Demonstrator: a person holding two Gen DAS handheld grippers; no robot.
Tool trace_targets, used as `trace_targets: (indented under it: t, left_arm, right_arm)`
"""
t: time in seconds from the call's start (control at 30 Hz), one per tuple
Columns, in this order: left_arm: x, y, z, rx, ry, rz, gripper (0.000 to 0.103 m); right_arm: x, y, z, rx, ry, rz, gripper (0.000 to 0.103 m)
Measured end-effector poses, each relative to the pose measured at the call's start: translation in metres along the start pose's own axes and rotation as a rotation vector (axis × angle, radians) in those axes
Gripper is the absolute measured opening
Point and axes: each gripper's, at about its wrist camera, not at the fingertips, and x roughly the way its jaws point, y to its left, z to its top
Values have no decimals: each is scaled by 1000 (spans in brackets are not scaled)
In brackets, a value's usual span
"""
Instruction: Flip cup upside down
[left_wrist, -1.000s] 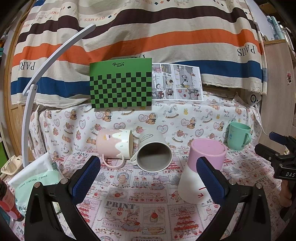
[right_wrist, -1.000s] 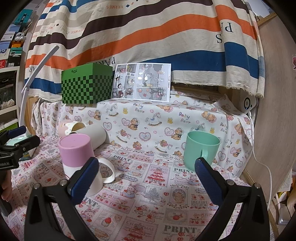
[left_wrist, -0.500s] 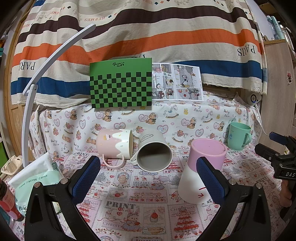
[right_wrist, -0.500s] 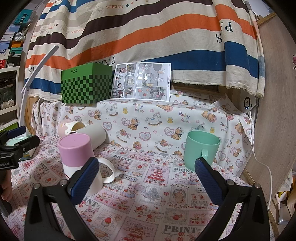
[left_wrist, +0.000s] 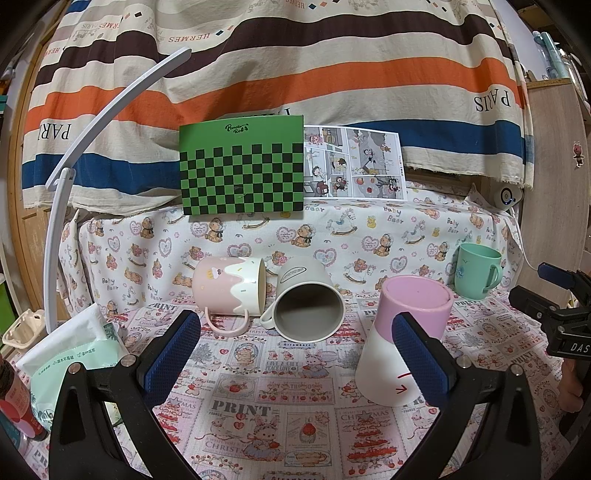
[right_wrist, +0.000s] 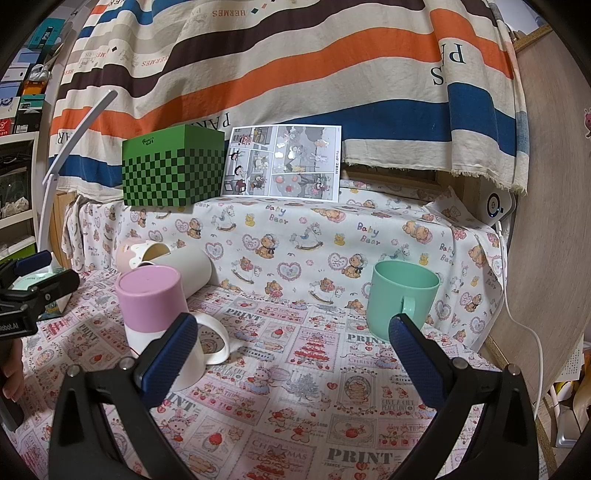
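Fingers of the left gripper (left_wrist: 295, 349) filled the bottom of the left wrist view, spread wide with nothing between them. In the right wrist view, the right gripper (right_wrist: 290, 352) was equally wide and empty at the bottom of the frame.

Just beyond, on the printed tablecloth (left_wrist: 258, 402), a pink-and-white mug (left_wrist: 402, 343) stood mouth down at centre right of the left view; its handle (right_wrist: 216, 339) showed at lower left of the right view. The green cup (right_wrist: 400, 304) stood upright, mouth up, right of centre in the right view and apart from the other cups. At mid frame in the left view, a grey mug (left_wrist: 308, 299) lay on its side with its mouth toward the camera, touching a pink drip-pattern mug (left_wrist: 229, 290), which also lay on its side.

Farther back, on the raised ledge, a green checkered box (left_wrist: 242, 168) stood beside a comic sheet (left_wrist: 354, 164). A striped cloth (left_wrist: 295, 74) hung behind, across the top of the frame.
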Motion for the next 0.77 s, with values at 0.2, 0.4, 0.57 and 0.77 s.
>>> trace_targets:
  t: [0.2, 0.4, 0.57, 0.77]
  left_arm:
    - [0, 0, 0, 0, 0, 0, 103]
    - [0, 0, 0, 0, 0, 0, 103]
    - [0, 0, 0, 0, 0, 0, 103]
    - [0, 1, 0, -2, 1, 2, 103]
  right_arm:
    - [0, 0, 0, 0, 0, 0, 103]
    - [1, 0, -1, 1, 5, 4, 103]
    - [1, 0, -1, 1, 5, 5, 103]
    - [1, 0, -1, 1, 5, 4, 103]
